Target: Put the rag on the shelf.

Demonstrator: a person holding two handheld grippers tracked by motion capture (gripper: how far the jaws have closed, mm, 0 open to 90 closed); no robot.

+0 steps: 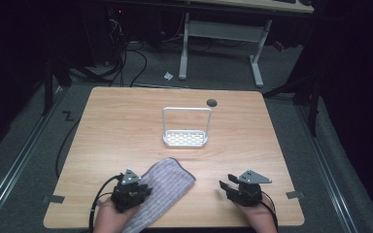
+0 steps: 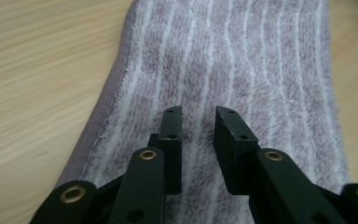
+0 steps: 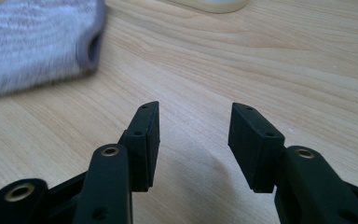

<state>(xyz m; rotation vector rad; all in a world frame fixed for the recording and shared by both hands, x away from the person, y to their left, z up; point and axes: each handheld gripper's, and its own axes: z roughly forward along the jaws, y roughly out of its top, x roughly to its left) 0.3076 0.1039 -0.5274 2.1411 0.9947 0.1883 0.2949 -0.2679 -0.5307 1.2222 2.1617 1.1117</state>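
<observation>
The wooden counter point(image 1: 126, 121) stands on grey carpet in a dark room, with another desk's white legs point(image 1: 221, 46) behind it, and the near end of the striped grey towel point(image 1: 162, 191) is cut off at the counter's front edge. A white wire rack point(image 1: 186, 127) stands beyond the towel, mid-counter. The left gripper point(image 2: 198, 122) hovers over the towel, jaws slightly apart; the right gripper point(image 3: 193, 126), right of the towel, has its jaws wide above bare wood.
</observation>
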